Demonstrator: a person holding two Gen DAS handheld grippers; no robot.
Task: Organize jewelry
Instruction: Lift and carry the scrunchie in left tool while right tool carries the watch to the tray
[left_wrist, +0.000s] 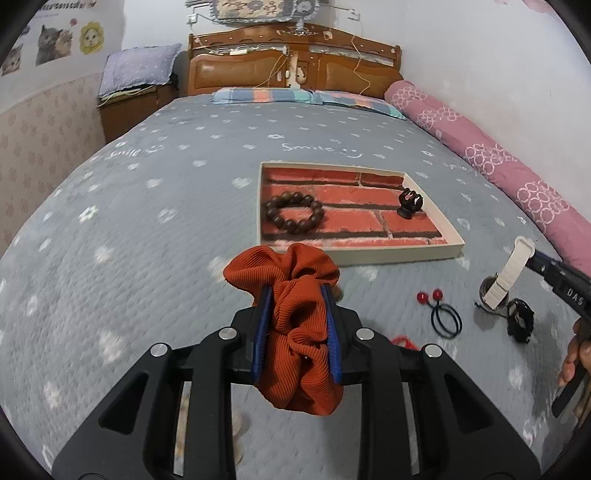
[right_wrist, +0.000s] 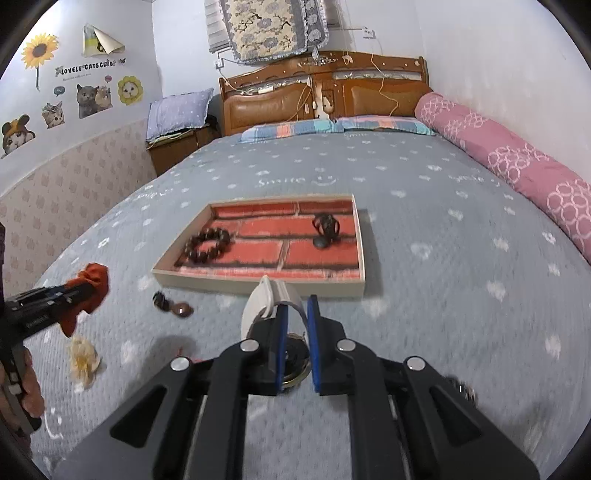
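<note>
A shallow tray (left_wrist: 402, 254) with a red brick-pattern floor lies on the bed; it also shows in the right wrist view (right_wrist: 258, 283). In it lie a brown bead bracelet (left_wrist: 294, 216) (right_wrist: 207, 244) and a black hair claw (left_wrist: 409, 204) (right_wrist: 325, 229). My left gripper (left_wrist: 295, 291) is shut on an orange scrunchie (left_wrist: 291, 314) (right_wrist: 86, 291), held above the bedspread just before the tray's near edge. My right gripper (right_wrist: 294, 306) is shut on the white strap (right_wrist: 264, 304) of a watch (left_wrist: 496, 286), lifted at the right.
On the grey bedspread (left_wrist: 147, 229) lie a black hair tie with red beads (left_wrist: 441, 314), a black clip (left_wrist: 519, 319), a red cord (left_wrist: 404, 341), a dark clip (right_wrist: 173, 304) and a cream flower clip (right_wrist: 83, 360). A pink bolster (left_wrist: 491, 155) runs along the right.
</note>
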